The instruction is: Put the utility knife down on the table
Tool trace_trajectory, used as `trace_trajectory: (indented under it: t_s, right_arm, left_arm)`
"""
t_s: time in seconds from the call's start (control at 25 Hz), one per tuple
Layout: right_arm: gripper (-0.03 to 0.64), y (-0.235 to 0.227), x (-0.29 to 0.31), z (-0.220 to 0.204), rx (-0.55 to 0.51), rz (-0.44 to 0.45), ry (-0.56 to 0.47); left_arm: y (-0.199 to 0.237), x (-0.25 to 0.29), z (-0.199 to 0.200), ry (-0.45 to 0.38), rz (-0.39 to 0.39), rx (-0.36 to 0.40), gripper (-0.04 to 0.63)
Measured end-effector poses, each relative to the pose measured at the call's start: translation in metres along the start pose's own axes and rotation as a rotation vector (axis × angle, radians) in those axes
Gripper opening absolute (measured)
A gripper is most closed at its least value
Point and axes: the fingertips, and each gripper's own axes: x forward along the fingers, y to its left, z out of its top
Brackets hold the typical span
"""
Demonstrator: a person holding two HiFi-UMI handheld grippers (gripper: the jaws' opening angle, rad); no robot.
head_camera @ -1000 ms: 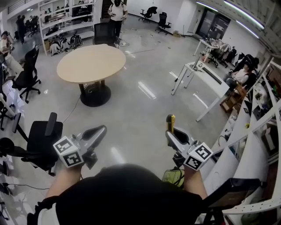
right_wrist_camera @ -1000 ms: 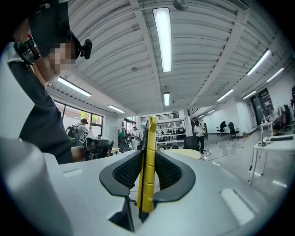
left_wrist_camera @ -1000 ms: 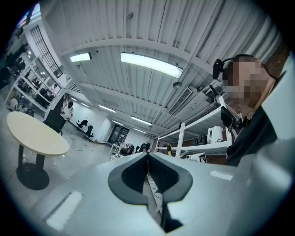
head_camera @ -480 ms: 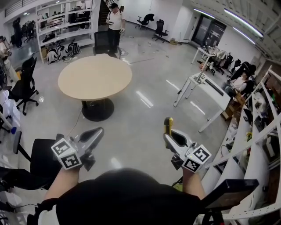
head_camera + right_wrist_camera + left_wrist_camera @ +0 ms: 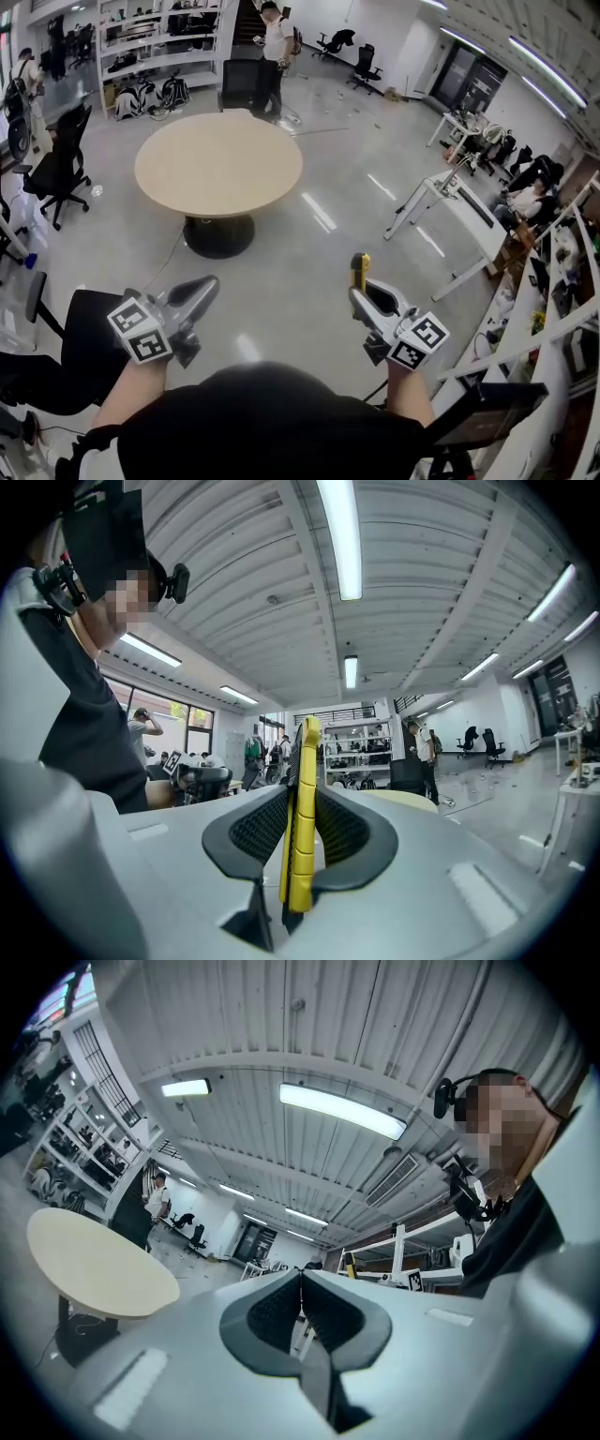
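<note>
Surface (image 5: 217, 161) drew nearer, 11 o'clock — carrying step. Right tool (image 5: 361, 289) clamped utility knife (image 5: 360, 267); left tool (image 5: 210, 287) closed, empty. Next, likely: reach, release.

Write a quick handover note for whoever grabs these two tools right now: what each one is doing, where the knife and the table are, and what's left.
The left tool: jaws together, nothing in them.
The right tool: clamped on the yellow utility knife, which stands upright between the pads.
The round beige table: ahead of the person, likely out of reach from here.
Done: knife is in hand.
Left: go to the table, lay the knife on its top, open the right tool.
</note>
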Motion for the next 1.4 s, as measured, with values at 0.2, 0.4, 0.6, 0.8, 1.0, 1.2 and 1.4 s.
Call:
trace_trajectory:
  t_s: [0.2, 0.4, 0.6, 0.8, 1.0, 1.2, 1.4]
  right_arm:
    - [0.106, -0.047, 0.022, -0.010, 0.014, 0.067, -0.006]
    - [0.106, -0.123, 0.025, 0.001, 0.016, 0.126, -0.012]
    - [0.106, -0.202, 0.009, 0.021, -0.002, 0.171, -0.026]
    - [0.106, -0.266, -0.001, 0.017, 0.022, 0.175, -0.037]
    - [0.106, -0.304, 0.001, 0.010, 0.047, 0.172, -0.043]
    - [0.106, -0.334, 0.011, 0.001, 0.072, 0.157, -0.031]
    - [0.106, -0.349, 0.048, -0.005, 0.062, 0.124, 0.000]
  left_arm:
    - [0.020, 0.033, -0.009, 0.001, 0.055, 0.016, 0.002]
    - [0.021, 0.101, -0.010, -0.023, 0.101, 0.038, 0.002]
    - [0.012, 0.180, -0.011, -0.045, 0.124, 0.071, 0.002]
    - [0.016, 0.240, -0.028, -0.028, 0.124, 0.065, 0.002]
    - [0.028, 0.274, -0.035, 0.003, 0.129, 0.066, 0.002]
    - [0.050, 0.301, -0.037, 0.011, 0.122, 0.052, 0.002]
    - [0.099, 0.313, -0.035, 0.014, 0.087, 0.016, 0.002]
